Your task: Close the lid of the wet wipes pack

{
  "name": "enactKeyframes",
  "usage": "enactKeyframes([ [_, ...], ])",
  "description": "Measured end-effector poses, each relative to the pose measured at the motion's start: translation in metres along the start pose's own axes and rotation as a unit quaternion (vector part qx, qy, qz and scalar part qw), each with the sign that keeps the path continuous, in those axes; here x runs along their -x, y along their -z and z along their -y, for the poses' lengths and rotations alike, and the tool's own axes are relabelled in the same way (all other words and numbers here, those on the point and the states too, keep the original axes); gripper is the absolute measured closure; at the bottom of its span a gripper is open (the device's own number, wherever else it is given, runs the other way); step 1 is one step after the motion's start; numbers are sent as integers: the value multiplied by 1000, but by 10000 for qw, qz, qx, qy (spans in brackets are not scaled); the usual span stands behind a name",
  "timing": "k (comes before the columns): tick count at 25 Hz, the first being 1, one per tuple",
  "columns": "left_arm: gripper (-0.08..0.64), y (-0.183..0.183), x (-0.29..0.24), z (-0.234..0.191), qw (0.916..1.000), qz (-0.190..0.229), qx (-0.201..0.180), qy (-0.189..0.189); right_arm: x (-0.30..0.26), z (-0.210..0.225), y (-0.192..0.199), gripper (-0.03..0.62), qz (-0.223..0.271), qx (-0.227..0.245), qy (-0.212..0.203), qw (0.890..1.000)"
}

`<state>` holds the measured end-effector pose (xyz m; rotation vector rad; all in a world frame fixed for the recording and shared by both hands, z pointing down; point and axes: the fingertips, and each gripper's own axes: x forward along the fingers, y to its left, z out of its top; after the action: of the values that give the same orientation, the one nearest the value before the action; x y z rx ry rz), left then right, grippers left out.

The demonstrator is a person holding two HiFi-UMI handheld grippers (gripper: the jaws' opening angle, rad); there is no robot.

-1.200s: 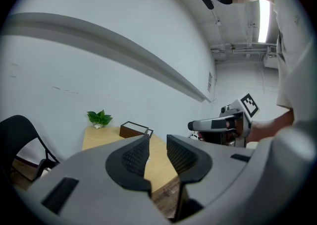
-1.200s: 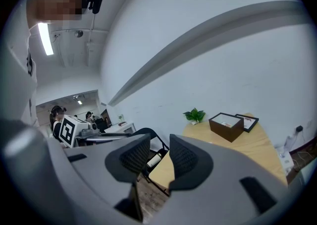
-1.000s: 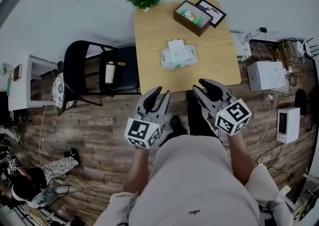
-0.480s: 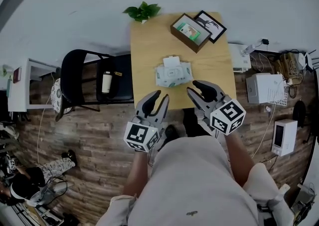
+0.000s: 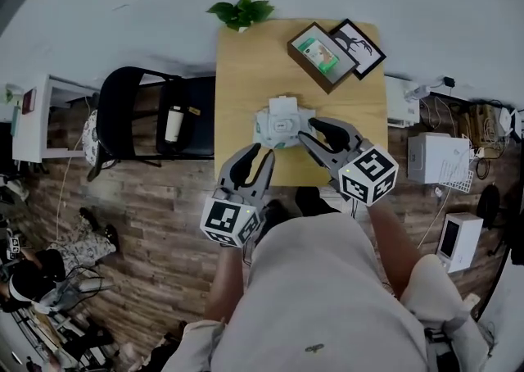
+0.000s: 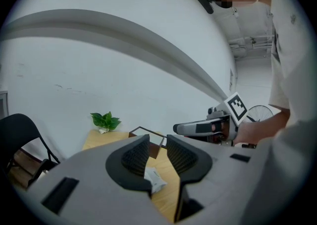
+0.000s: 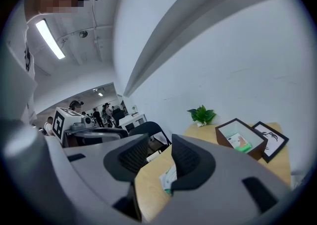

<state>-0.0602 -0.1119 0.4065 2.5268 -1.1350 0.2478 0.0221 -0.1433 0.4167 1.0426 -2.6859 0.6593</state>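
Because the wet wipes pack [image 5: 282, 123] lies mid-table [image 5: 246, 59] with its lid up, you hold the right gripper [image 5: 309, 130] just beside it, jaws opening and empty. The left gripper [image 5: 262, 152] hangs nearer you, jaws apart, empty.

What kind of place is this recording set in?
Probably a lab or office corner: small wooden table by a white wall, black chair, white devices and cables on the plank floor.

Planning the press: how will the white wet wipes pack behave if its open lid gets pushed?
The white soft wet wipes pack looks crinkled, so it probably squashes rather than resists. It lies flat and low on the smooth wooden table, unheld: likely to slide, unlikely to tip.
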Motion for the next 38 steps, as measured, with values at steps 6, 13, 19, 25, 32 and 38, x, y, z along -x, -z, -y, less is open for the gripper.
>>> enactKeyframes([
  [6,456,5,-10,-10,9993,-102,95,-353,-25,23,18,443,-330,-70,-323,9989],
  [13,456,15,-15,-13,9972,-168,274,-669,-52,43,38,426,-700,24,-614,9957],
  [19,456,21,-15,-12,9962,-212,315,-785,-73,55,53,407,-984,175,-741,9922],
  [25,456,23,-14,-13,9953,-230,357,-866,-90,65,73,382,-1347,375,-891,9862],
  [32,456,33,-18,-9,9953,-319,421,-811,-110,75,90,357,-1676,609,-1038,9785],
  [38,456,41,-22,-10,9951,-410,486,-752,-131,85,100,339,-1948,817,-1151,9706],
])
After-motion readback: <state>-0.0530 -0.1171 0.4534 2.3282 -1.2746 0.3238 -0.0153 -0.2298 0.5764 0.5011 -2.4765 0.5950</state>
